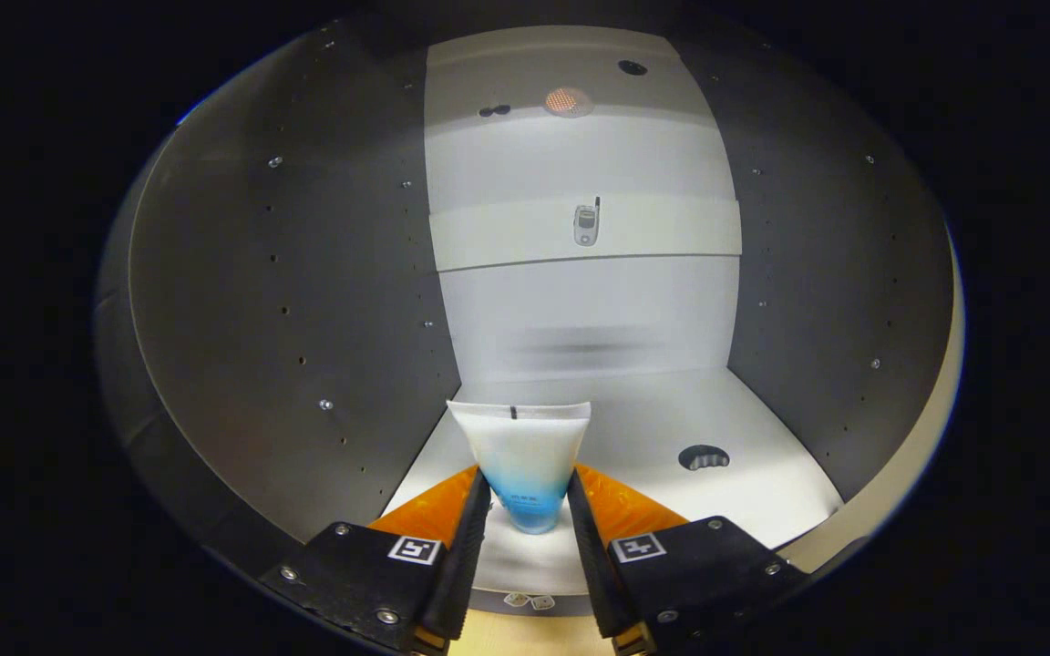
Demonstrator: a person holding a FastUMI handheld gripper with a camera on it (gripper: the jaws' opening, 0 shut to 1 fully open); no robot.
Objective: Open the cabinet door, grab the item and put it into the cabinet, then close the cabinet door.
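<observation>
Tongs (527, 510) on tube (525, 456) (inside cabinet (288, 301))

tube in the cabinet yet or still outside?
In, and held: the tube stands cap-down between the gripper fingers over the cabinet floor, side walls around it.

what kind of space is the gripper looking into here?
Likely the inside of an open cabinet: dark side walls with rows of shelf-pin holes, a white floor and a pale back panel. The gripper holds a tube between its fingers.
</observation>
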